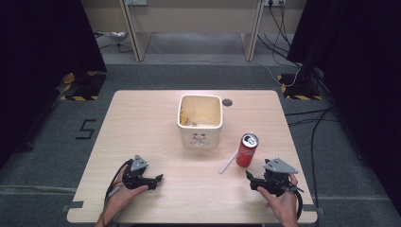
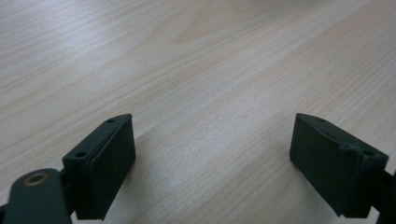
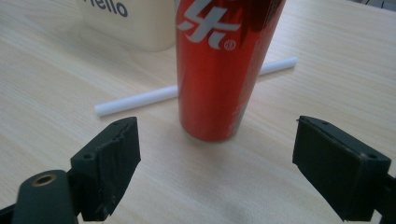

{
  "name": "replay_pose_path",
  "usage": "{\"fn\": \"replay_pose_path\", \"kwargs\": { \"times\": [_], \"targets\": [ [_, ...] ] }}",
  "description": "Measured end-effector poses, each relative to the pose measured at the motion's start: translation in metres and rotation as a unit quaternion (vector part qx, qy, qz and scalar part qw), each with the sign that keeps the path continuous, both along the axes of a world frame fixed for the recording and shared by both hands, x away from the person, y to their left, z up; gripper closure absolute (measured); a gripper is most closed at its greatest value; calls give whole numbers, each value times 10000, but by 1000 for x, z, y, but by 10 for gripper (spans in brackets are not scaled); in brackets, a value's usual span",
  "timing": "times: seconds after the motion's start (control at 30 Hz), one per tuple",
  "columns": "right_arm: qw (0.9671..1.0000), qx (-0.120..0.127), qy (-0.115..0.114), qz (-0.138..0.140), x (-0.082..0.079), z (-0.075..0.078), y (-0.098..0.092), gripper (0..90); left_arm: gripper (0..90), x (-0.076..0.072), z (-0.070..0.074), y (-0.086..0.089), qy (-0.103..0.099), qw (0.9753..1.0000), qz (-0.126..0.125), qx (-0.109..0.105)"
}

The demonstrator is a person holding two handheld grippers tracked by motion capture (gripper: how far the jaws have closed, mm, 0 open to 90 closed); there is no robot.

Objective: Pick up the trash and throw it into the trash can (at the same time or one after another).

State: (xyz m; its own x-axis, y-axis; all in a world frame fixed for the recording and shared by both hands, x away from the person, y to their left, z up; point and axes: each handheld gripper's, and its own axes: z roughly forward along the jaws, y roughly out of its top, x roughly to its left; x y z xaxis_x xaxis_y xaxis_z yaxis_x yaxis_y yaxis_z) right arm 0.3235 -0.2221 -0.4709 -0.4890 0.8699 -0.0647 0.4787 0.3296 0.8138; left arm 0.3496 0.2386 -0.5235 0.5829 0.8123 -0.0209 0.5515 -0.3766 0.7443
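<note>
Black two-jaw tools (image 1: 160,178), grey three-cornered plates (image 1: 280,166), black cables (image 1: 300,203).

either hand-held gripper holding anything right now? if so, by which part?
Nothing is held. The left hand-held gripper is open over bare table. The right hand-held gripper is open, with the red can upright ahead of its jaws, untouched.

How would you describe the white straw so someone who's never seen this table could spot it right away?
Start at the cream square bin in the middle of the wooden table, then look toward its front right for the upright red can. The white straw lies flat on the table just left of that can. It is the one thin, plain white tube there, slanted and lying down.
</note>
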Motion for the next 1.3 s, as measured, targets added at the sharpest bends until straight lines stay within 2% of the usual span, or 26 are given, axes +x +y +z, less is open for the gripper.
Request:
{"fn": "replay_pose_path", "kwargs": {
  "times": [0.2, 0.3, 0.47, 0.53, 0.77, 0.93, 1.3],
  "targets": [
    [9999, 60, -90, 2, 8, 5, 2, 151, 132, 0, 0, 0, 0, 10000, -1, 0],
    [9997, 180, -142, 7, 15, 8, 3, 159, 132, 0, 0, 0, 8, 10000, 0, 8],
    [9996, 195, -180, -38, 24, 11, 5, 167, 133, 0, 0, 0, 1, 10000, 0, -2],
    [9994, 285, -192, 27, 28, 14, 8, 179, 133, 0, 0, 0, 0, 10000, 0, -3],
    [9991, 321, -263, 64, 38, 16, 15, 217, 133, 0, 0, 0, 1, 10000, -1, -2],
    [9988, 423, -257, 40, 46, 15, 17, 235, 133, 0, 0, 0, 0, 10000, 1, -7],
    [9991, 386, -184, 64, 56, 7, 22, 297, 133, 0, 0, 0, -2, 10000, 5, -10]
  ]
}}
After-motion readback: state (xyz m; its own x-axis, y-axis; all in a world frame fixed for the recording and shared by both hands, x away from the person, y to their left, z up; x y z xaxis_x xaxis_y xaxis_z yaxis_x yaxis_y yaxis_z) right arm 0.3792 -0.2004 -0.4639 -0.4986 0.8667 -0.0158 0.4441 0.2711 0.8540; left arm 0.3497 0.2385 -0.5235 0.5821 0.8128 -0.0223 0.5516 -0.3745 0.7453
